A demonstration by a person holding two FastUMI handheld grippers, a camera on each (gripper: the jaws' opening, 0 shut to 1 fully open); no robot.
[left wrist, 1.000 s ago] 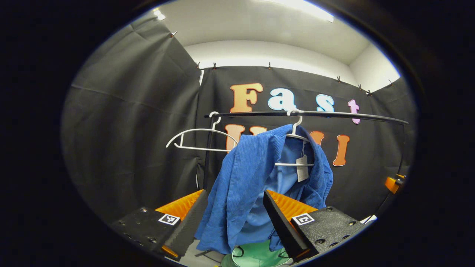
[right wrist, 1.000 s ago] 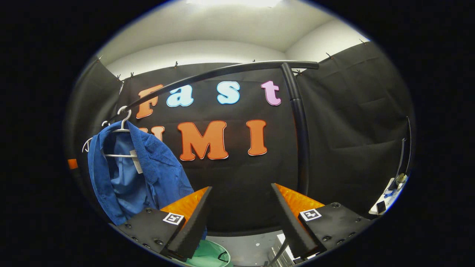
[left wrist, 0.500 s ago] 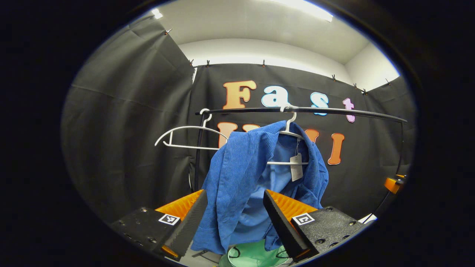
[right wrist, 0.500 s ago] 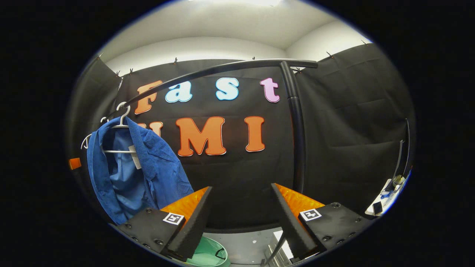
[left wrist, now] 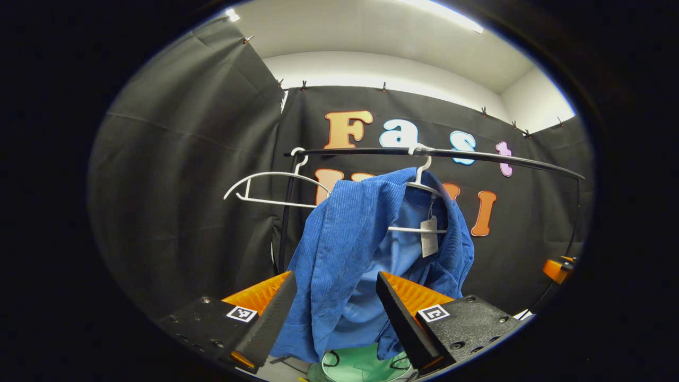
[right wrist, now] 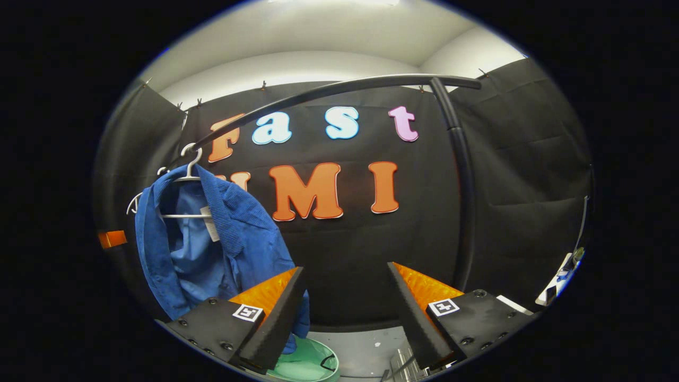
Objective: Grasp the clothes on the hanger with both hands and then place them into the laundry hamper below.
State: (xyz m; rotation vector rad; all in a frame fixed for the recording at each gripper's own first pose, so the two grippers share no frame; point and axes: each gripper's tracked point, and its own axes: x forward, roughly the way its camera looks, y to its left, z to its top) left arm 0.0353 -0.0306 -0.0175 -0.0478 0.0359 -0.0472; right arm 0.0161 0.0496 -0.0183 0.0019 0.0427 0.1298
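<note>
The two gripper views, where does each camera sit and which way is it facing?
Left gripper view: rides on the left tongs, facing the blue jacket on its white hanger; its own open fingers frame the cloth.
Right gripper view: rides on the right tongs, facing the back wall, with the jacket off to the left; its own open fingers show below.
Shared: jacket, black rail, green hamper.
</note>
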